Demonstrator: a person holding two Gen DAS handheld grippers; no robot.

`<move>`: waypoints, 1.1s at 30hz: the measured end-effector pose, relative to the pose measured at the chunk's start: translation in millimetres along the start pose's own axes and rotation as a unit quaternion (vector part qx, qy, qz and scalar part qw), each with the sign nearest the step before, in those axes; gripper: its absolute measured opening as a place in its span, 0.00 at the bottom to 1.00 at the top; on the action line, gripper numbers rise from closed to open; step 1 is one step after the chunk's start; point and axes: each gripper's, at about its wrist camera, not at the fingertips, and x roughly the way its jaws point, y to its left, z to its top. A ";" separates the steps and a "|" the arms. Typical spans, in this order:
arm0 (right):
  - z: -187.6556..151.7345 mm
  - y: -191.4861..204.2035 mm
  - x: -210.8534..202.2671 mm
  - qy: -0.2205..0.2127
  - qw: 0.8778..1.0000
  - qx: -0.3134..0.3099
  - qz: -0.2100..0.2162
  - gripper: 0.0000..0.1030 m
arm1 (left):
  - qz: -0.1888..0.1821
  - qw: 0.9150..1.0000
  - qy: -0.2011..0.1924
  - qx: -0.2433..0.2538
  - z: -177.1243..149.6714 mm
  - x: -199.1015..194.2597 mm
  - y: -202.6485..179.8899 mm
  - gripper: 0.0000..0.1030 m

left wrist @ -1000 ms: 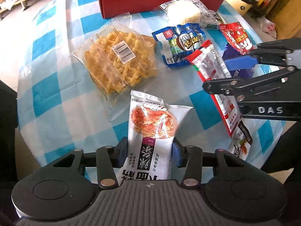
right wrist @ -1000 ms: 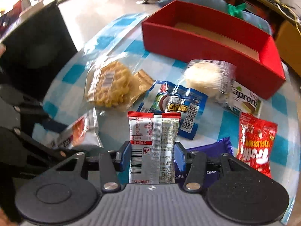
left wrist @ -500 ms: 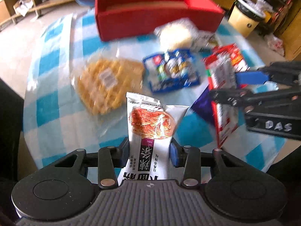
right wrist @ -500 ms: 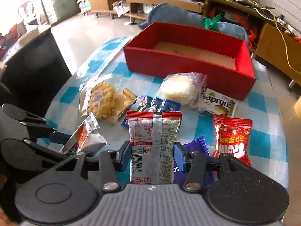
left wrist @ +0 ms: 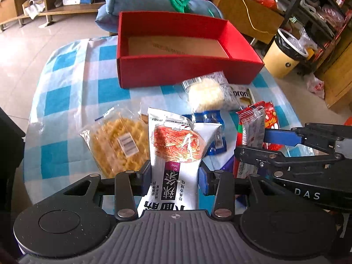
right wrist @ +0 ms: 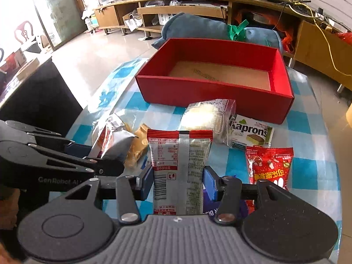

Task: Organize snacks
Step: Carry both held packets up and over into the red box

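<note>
Both packets lifted off table since earlier; left gripper [left wrist: 175, 176] clamped on white packet [left wrist: 176, 154], right gripper [right wrist: 177, 179] on silver packet [right wrist: 179, 165]; transport step; next: red box [right wrist: 220, 92] ahead

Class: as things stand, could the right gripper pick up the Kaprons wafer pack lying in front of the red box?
Probably not yet: the right gripper is shut on a red-and-silver packet. The Kaprons wafer pack lies uncovered ahead, so the path looks free once that packet is released.
</note>
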 end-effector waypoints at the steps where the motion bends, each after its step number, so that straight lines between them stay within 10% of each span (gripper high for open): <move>1: 2.4 -0.9 -1.2 -0.003 1.000 0.004 0.004 0.43 | -0.002 1.000 -0.002 -0.001 -0.2 -4.3 1.1 0.48; 33: 95.3 -42.3 -9.9 -0.098 0.994 0.044 -0.034 0.42 | 0.019 0.994 -0.112 0.001 117.4 1.8 -24.2 0.48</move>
